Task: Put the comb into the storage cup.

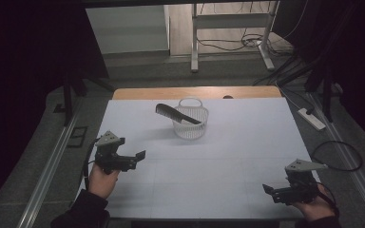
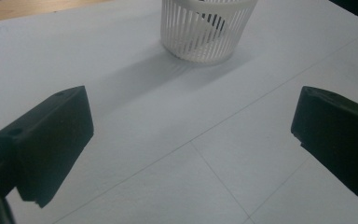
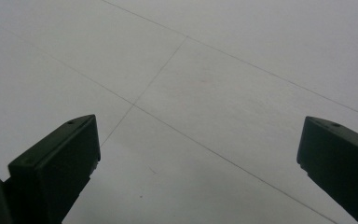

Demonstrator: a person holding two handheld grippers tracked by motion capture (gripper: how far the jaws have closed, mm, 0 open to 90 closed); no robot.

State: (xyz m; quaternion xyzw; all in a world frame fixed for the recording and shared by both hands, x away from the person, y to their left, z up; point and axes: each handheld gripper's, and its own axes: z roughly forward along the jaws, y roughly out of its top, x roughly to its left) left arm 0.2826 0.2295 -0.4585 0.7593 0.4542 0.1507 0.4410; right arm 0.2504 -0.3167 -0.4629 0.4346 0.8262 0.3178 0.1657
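A white slatted basket (image 1: 190, 121) stands on the white table (image 1: 209, 161) toward its far side. A black comb (image 1: 177, 114) leans in it, one end sticking out over the rim to the left. In the left gripper view the basket (image 2: 204, 29) is ahead, with the comb's dark shape showing through the slats. My left gripper (image 1: 139, 157) is held at the table's left, open and empty, its jaws wide apart (image 2: 191, 149). At the near right corner my right gripper (image 1: 268, 189) is open too, with bare table between its jaws (image 3: 198, 158).
A wooden strip (image 1: 195, 92) borders the table's far edge. Beyond it stand a white metal frame (image 1: 230, 28) and cables on the floor. A power strip (image 1: 312, 118) lies on the floor to the right. A metal rail (image 1: 47, 166) runs along the left side.
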